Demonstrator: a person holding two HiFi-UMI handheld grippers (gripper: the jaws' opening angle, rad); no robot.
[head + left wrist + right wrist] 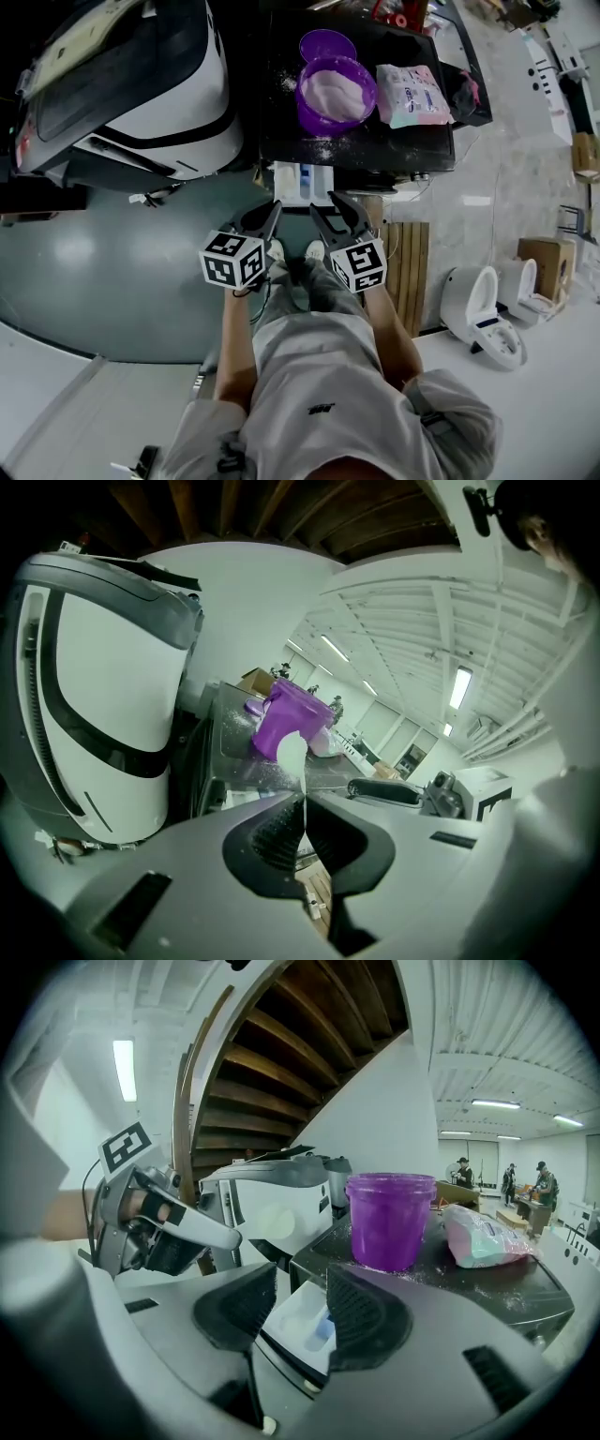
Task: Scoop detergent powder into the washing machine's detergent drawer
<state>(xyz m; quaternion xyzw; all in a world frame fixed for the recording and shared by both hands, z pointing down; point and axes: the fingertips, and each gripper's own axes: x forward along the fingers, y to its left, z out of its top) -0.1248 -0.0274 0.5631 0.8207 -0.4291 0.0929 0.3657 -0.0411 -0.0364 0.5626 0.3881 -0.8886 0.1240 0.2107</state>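
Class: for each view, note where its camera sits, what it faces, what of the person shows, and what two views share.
Head view: on the head, looking down at the purple tub; shows torso, left hand-held gripper, right hand-held gripper.
Left gripper view: rides that gripper, faces the tub past jaws shut on a white scoop.
Right gripper view: on that gripper; open jaws frame the detergent drawer; left forearm shows.
All share the tub.

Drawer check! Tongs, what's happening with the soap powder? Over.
Left tongs shut on white spoon; right tongs open, empty. Drawer open, purple tub uncovered. Nothing in the way.
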